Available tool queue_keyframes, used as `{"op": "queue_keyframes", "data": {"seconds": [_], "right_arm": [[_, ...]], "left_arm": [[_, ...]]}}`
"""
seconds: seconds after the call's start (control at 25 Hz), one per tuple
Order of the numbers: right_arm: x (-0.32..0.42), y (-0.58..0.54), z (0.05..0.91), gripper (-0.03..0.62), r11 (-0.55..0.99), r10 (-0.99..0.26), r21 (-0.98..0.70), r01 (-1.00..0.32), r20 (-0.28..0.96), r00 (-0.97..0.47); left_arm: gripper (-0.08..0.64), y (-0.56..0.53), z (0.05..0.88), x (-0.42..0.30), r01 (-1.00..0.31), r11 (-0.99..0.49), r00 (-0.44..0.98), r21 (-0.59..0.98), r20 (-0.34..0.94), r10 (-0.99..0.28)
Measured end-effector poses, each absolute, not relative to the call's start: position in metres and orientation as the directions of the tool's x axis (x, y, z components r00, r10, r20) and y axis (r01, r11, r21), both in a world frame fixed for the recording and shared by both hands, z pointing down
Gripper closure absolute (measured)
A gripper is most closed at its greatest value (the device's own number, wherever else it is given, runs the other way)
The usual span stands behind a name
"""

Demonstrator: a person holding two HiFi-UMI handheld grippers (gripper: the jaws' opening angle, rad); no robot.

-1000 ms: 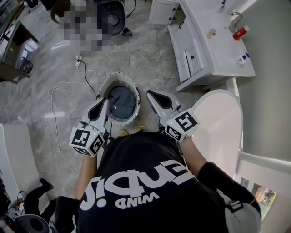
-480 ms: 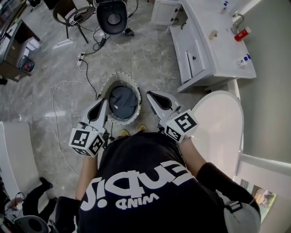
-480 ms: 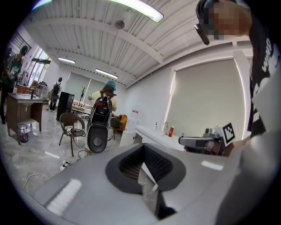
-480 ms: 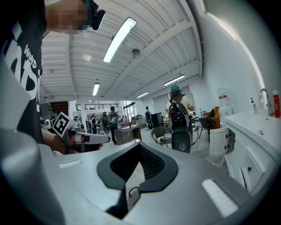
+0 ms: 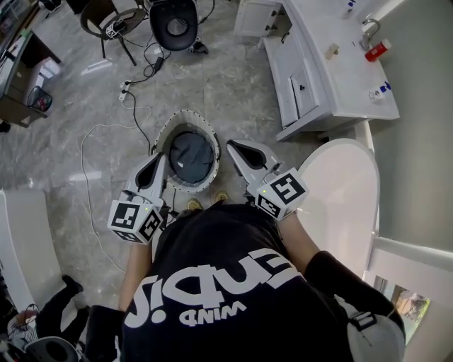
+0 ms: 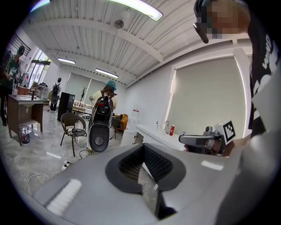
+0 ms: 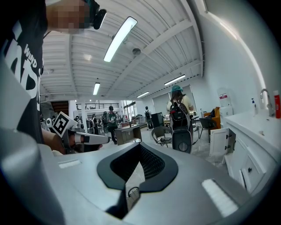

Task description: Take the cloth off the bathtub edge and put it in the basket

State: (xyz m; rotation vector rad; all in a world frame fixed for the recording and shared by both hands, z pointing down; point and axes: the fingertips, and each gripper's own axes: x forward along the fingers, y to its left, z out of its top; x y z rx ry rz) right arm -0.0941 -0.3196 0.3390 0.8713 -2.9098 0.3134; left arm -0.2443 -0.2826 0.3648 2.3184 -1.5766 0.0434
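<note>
A dark grey cloth (image 5: 190,157) lies inside the round basket (image 5: 163,136) with a pale patterned rim, which stands on the marble floor in front of me. The white bathtub (image 5: 340,191) is at the right, and I see no cloth on its edge. My left gripper (image 5: 158,162) hovers at the basket's left rim, shut and holding nothing. My right gripper (image 5: 235,146) hangs just right of the basket, between it and the tub, shut as well. In both gripper views the pads meet with nothing between them: left gripper (image 6: 142,169), right gripper (image 7: 131,176).
A white vanity counter (image 5: 333,78) with a red bottle (image 5: 375,51) runs along the upper right. A cable (image 5: 88,141) trails over the floor left of the basket. Two chairs (image 5: 173,21) stand at the far end. A white fixture (image 5: 21,240) is at the left.
</note>
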Motion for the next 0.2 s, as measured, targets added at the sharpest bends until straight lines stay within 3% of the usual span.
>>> {"op": "queue_keyframes", "data": {"seconds": [0.2], "right_arm": [[-0.0943, -0.3285, 0.3357, 0.583, 0.820, -0.538, -0.150, -0.552, 0.130, -0.833]], "left_arm": [[0.565, -0.2856, 0.3674, -0.2470, -0.907, -0.332, 0.390, 0.258, 0.220, -0.894]]}}
